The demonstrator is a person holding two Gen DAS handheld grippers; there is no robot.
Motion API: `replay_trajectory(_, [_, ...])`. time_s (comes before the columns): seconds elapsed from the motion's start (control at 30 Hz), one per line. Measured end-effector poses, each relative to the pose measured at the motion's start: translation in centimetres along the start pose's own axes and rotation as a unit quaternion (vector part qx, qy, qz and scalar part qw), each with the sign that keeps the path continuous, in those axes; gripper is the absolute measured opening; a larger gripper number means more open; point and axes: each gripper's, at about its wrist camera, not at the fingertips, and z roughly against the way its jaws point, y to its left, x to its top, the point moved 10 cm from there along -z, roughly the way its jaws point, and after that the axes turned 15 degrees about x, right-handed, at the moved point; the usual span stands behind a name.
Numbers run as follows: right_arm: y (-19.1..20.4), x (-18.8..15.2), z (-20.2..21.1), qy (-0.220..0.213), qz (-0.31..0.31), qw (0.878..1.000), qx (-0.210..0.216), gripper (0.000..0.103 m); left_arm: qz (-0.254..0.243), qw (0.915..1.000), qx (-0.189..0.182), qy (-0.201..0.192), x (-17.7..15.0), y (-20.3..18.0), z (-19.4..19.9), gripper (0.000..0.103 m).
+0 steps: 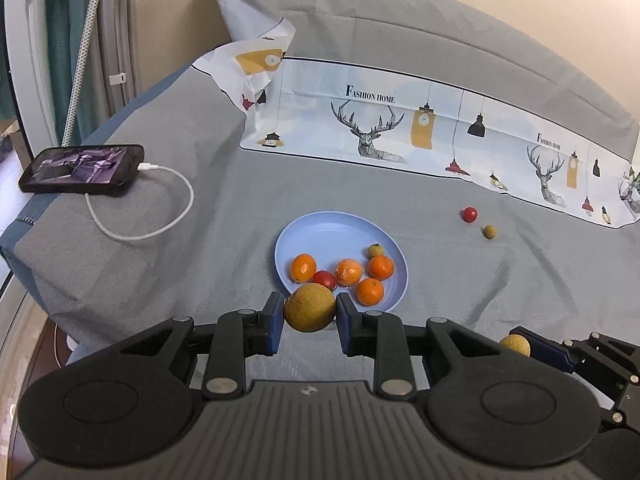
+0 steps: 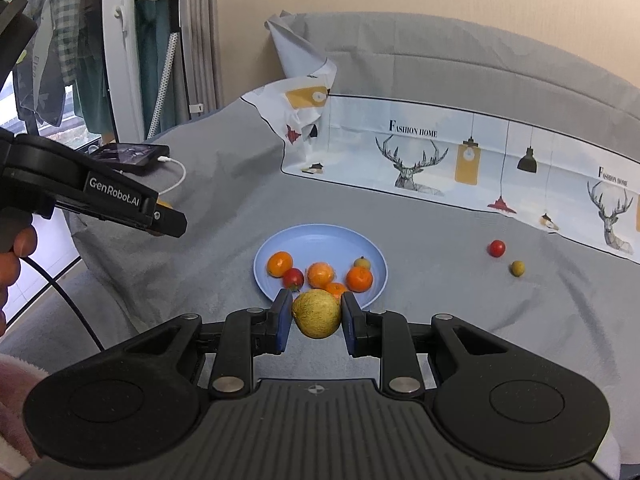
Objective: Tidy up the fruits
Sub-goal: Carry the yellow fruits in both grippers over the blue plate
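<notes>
Left wrist view: left claw (image 1: 310, 310) is clenched on a round yellow-green fruit w/ mottled skin (image 1: 310, 307), pads pressing both its sides. Straight ahead of it and lower lies the pale blue round plastic plate (image 1: 340, 228) on the grey-sheeted bed (image 1: 224, 208), already holding 4 small orange citrus, 1 red fruit and 1 small tan one. The held fruit overlaps the plate's near rim in the pic, so the drop spot looks to be just fwd and down.

Right wrist view: right claw (image 2: 316, 316) likewise grips a 2nd yellowish round fruit w/ netted skin (image 2: 317, 314), plate (image 2: 320, 236) dead ahead too. Left claw sits off to its left, approx. level w/ the plate's far side.

Both claws seem about equally near; the plate's open area is at the back and left, so the left one prob. has the easier reach there. 2 loose fruits, 1 small red (image 1: 469, 214) and 1 small tan (image 1: 489, 231), lie right of the plate, nearer the right claw.
</notes>
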Motion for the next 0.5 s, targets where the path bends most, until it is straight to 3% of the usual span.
replay_trajectory(0.3, [-2.8,2.1,-3.7,-0.011,-0.018,1.0,-0.006,0.028,-0.01,0.9999,0.005,0.001,3.5,-1.4,-4.2,0.031])
replay_trajectory(0.5, [-5.6,3.2,-8.4,-0.001,-0.031,1.0,-0.002,0.028,-0.032,0.9989,-0.001,0.033,4.4,-4.1,-9.4,0.031])
